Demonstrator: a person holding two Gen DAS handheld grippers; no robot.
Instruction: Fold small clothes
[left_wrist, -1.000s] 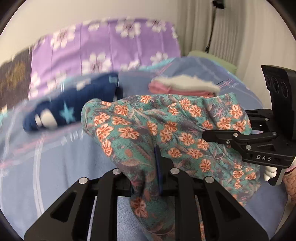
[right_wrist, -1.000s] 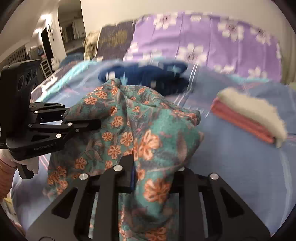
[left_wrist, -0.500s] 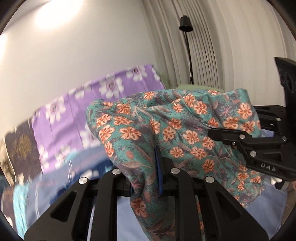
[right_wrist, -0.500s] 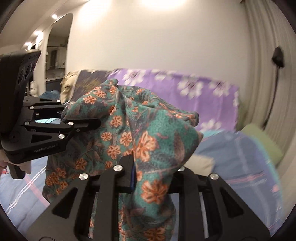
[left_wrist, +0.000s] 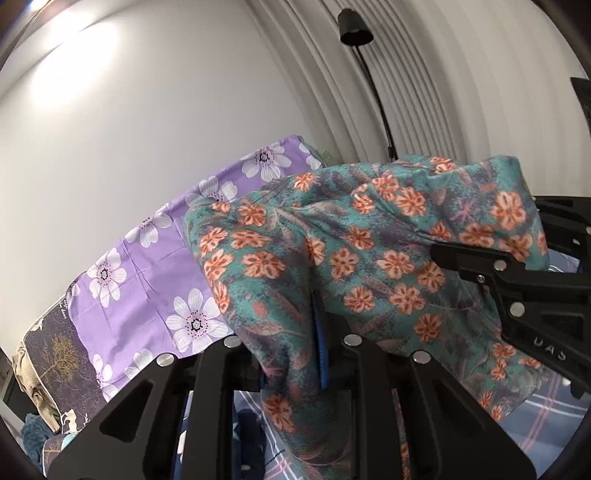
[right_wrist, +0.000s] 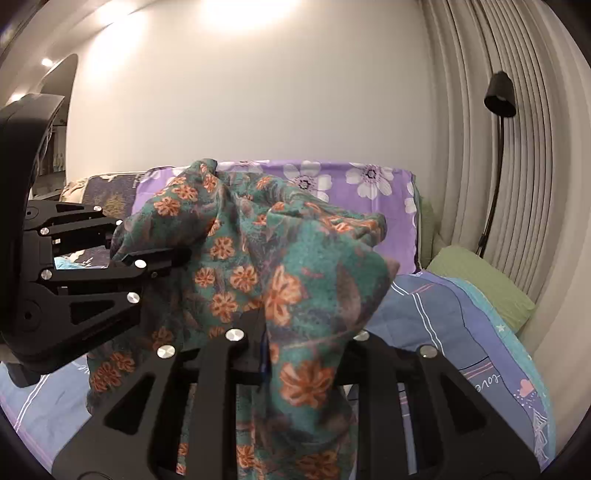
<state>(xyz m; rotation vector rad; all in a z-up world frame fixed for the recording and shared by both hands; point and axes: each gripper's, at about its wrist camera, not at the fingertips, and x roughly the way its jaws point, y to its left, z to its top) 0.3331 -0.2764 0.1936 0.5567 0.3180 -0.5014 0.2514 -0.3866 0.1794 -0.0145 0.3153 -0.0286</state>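
Note:
A teal garment with orange flowers (left_wrist: 369, 251) hangs in the air between both grippers, bunched and draped over the fingers. My left gripper (left_wrist: 319, 332) is shut on one edge of it. My right gripper (right_wrist: 264, 332) is shut on another edge of the same garment (right_wrist: 251, 266). In the left wrist view the right gripper (left_wrist: 461, 258) reaches in from the right. In the right wrist view the left gripper (right_wrist: 155, 258) reaches in from the left. The lower part of the garment hangs down over the bed.
A bed with a blue patterned cover (right_wrist: 461, 325) lies below. A purple floral pillow (right_wrist: 351, 184) and a dark one (left_wrist: 62, 354) stand against the white wall. A green pillow (right_wrist: 480, 277), a black floor lamp (right_wrist: 498, 96) and curtains (left_wrist: 443, 74) are at the right.
Both grippers have lifted the garment well above the bed and tilted up toward the wall. The folded clothes and the navy star item have dropped out of view.

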